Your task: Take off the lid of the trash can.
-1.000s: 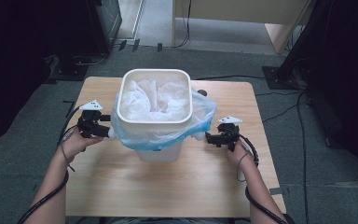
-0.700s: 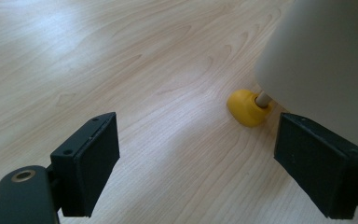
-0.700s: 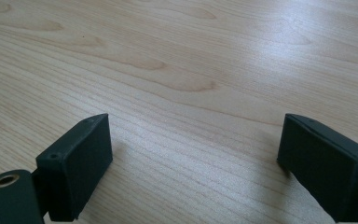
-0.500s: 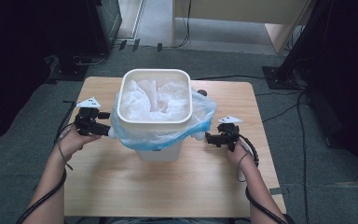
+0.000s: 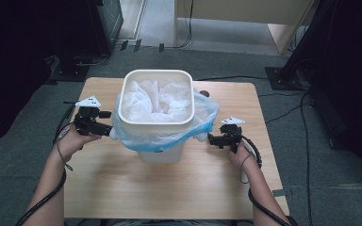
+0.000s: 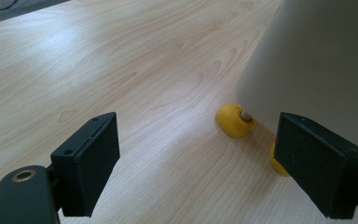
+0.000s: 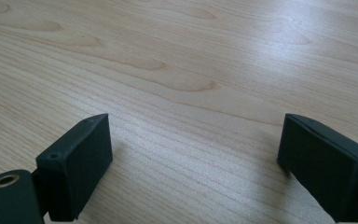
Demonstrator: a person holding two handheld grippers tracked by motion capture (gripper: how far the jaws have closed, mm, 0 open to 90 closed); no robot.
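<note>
White bin (image 5: 158, 120) holds a crumpled bag liner (image 5: 156, 101); left gripper (image 5: 109, 130) and right gripper (image 5: 209, 139) gape apart.

Lab: equipment stands (image 5: 306, 42), floor cables (image 5: 306, 141)

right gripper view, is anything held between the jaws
No, the right gripper has its jaws spread wide apart, with bare wooden table showing in the gap between them.
</note>
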